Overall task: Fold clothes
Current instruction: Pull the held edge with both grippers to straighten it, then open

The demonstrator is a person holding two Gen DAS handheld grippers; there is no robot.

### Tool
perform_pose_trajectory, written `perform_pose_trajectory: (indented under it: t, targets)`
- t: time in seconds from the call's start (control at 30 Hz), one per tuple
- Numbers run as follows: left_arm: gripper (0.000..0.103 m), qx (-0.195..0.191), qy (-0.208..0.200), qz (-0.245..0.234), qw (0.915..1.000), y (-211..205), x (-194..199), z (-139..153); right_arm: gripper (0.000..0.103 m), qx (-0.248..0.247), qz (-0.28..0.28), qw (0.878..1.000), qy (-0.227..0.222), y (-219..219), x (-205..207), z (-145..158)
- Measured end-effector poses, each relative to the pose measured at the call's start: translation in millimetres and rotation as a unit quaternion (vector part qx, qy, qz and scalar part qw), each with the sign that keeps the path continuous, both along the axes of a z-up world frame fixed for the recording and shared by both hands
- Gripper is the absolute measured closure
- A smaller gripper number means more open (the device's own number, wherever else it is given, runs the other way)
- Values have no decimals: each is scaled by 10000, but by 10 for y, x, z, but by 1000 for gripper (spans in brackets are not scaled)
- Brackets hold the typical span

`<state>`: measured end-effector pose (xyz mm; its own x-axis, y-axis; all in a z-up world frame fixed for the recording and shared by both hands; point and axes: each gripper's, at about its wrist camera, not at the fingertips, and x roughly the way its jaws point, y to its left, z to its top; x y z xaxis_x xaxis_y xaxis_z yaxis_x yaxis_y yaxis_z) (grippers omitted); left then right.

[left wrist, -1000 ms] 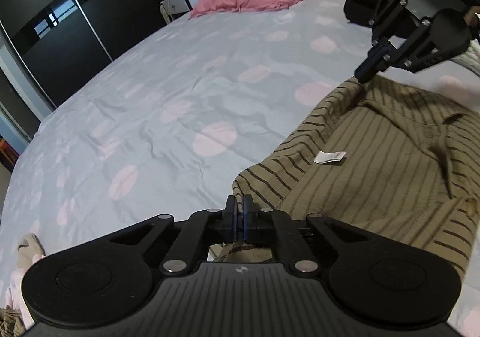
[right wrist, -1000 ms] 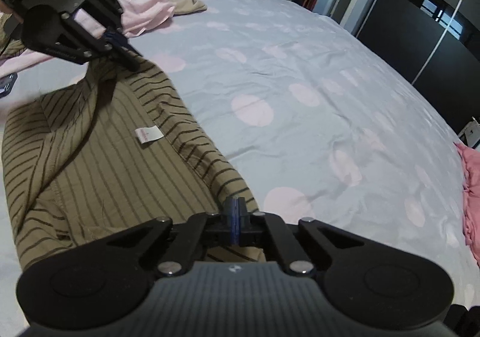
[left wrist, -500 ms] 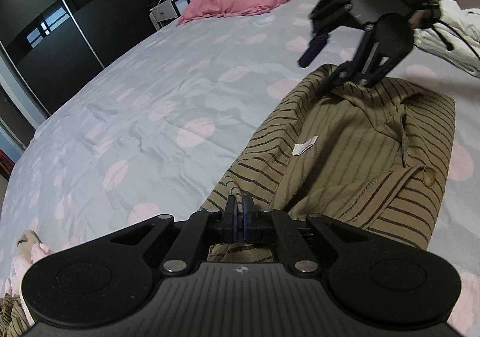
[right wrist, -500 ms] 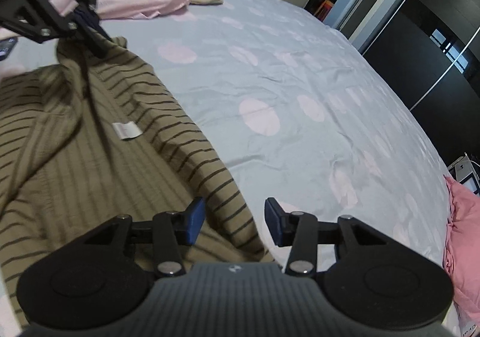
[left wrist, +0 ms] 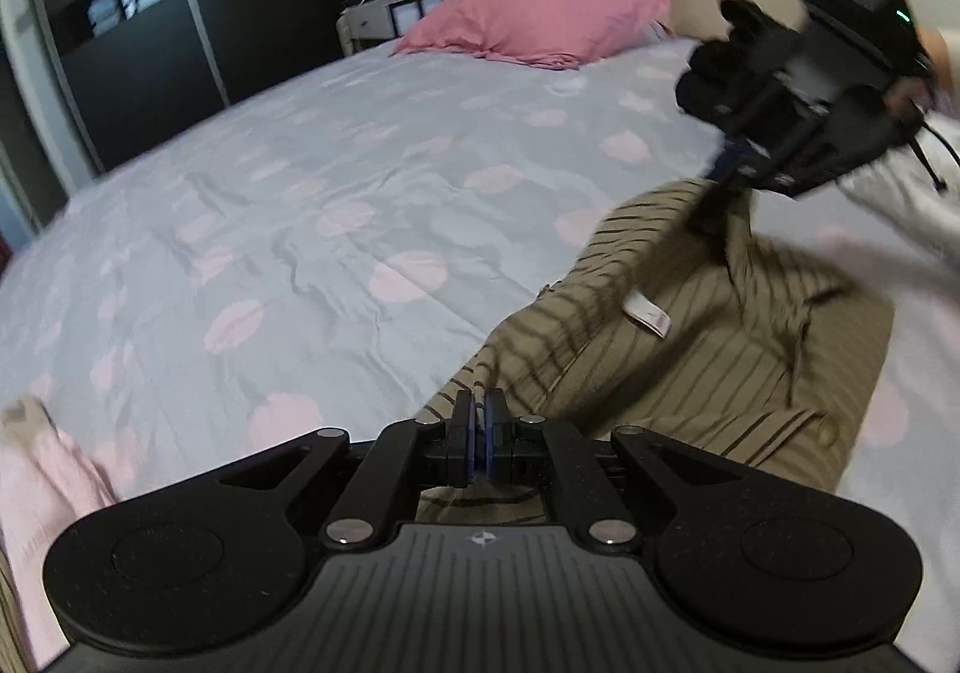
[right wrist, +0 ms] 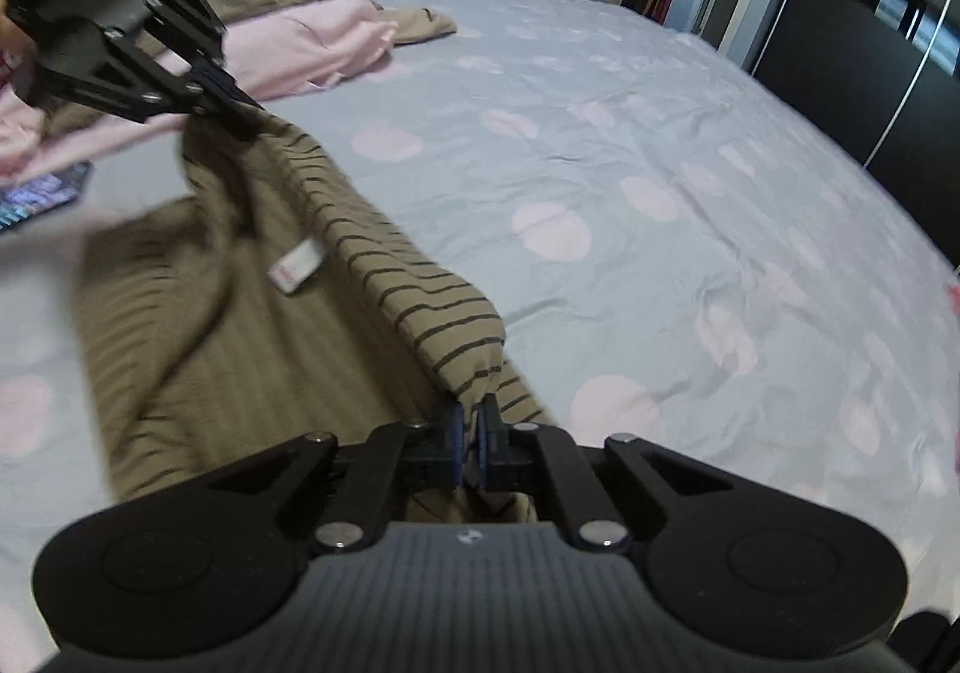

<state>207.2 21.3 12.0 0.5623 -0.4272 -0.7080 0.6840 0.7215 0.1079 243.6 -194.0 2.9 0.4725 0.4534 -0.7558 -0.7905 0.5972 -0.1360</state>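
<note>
We pinch the soft, light, olive dark-striped knit shirt (right wrist: pixel 252 349) at its edge, left gripper (left wrist: pixel 478 421) at six o'clock and right gripper (right wrist: pixel 471 427) at one o'clock both clamped on cloth that sags between them.

Wrist cams face each other, share shirt (left wrist: pixel 690 349).

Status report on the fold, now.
Left hand-held gripper shut on striped shirt edge. Right hand-held gripper closing on the same edge, cloth between its jaws. Edge lifted off the bed. Pink clothes heaped beyond, clear of the fold.
</note>
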Motion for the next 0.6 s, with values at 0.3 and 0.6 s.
perform_pose_trajectory:
  t: [0.3,0.6]
  targets:
    - [103,45,158,-286,9995,20,-160,43,100,-50,-9,9983,582,-139,-228,44]
    - [103,341,879,-344,9949,-52,-69,-38,100,458,-386,9909,1206,-244,-165,67]
